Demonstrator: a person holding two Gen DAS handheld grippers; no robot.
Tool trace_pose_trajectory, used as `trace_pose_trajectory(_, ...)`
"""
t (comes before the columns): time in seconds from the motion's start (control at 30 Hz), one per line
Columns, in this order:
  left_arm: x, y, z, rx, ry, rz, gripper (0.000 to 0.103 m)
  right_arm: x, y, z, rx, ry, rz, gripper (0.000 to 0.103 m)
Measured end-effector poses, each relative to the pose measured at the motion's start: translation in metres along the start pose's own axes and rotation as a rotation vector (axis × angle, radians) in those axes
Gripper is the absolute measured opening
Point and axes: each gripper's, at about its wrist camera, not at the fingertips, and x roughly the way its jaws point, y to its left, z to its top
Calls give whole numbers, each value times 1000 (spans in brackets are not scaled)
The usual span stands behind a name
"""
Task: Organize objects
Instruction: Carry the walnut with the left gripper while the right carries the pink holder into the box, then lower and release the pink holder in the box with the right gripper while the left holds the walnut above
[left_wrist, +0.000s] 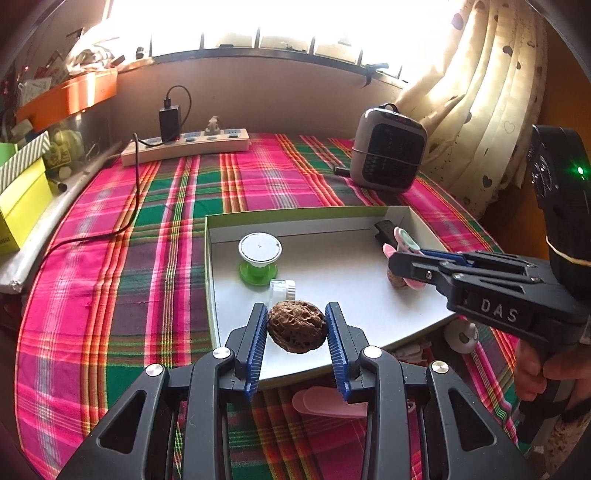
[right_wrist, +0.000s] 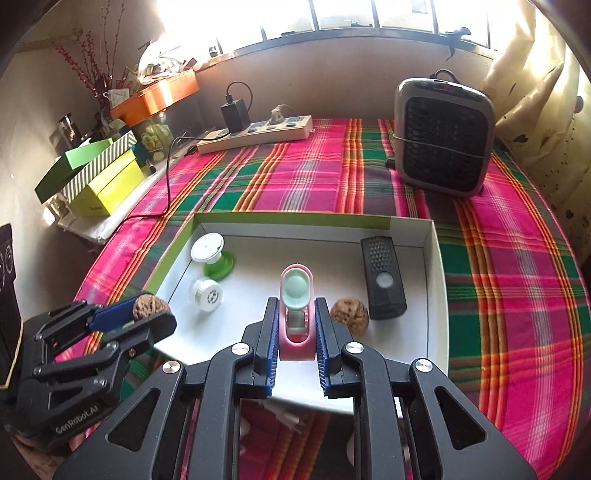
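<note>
Bright window behind, a curtain (left_wrist: 480, 92) on the right, and under everything a pink and green plaid tablecloth (left_wrist: 122, 258). At the far edge I've got a power strip (left_wrist: 184, 146) with a black charger (left_wrist: 170, 120) plugged in, and a small grey heater (right_wrist: 443, 136) standing near the right corner. Yellow and green boxes (right_wrist: 107, 181) are stacked off to the left.

In the middle sits the shallow white tray (right_wrist: 432, 295) with a green rim. My left gripper (left_wrist: 297, 328) has its blue pads pressed on either side of a walnut (left_wrist: 297, 326), over the near left corner of the tray; I can't tell whether the nut touches the floor. My right gripper (right_wrist: 295, 332) is clamped on a pink clip-like gadget (right_wrist: 295, 306) with a pale green oval top, held over the near middle of the tray.

Inside the tray, I see a green spool (left_wrist: 258, 258) with a white top near the left wall, and a small white-capped vial (right_wrist: 205, 293) lying on its side just in front of it. A second walnut (right_wrist: 349, 314) rests right of my right gripper, close beside a black remote-like box (right_wrist: 382, 280) that lies lengthwise near the right wall.
</note>
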Motion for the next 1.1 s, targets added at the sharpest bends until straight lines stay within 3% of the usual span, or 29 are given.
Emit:
trace_pose_trajectory(0.43, 15, 7, 1, -16, 25, 33, 30, 35, -6, 27, -33, 26, -42, 18)
trace_pose_trajectory(1.1, 27, 6, -2, 16, 33, 74, 30, 63, -14, 32, -60, 66, -120, 18)
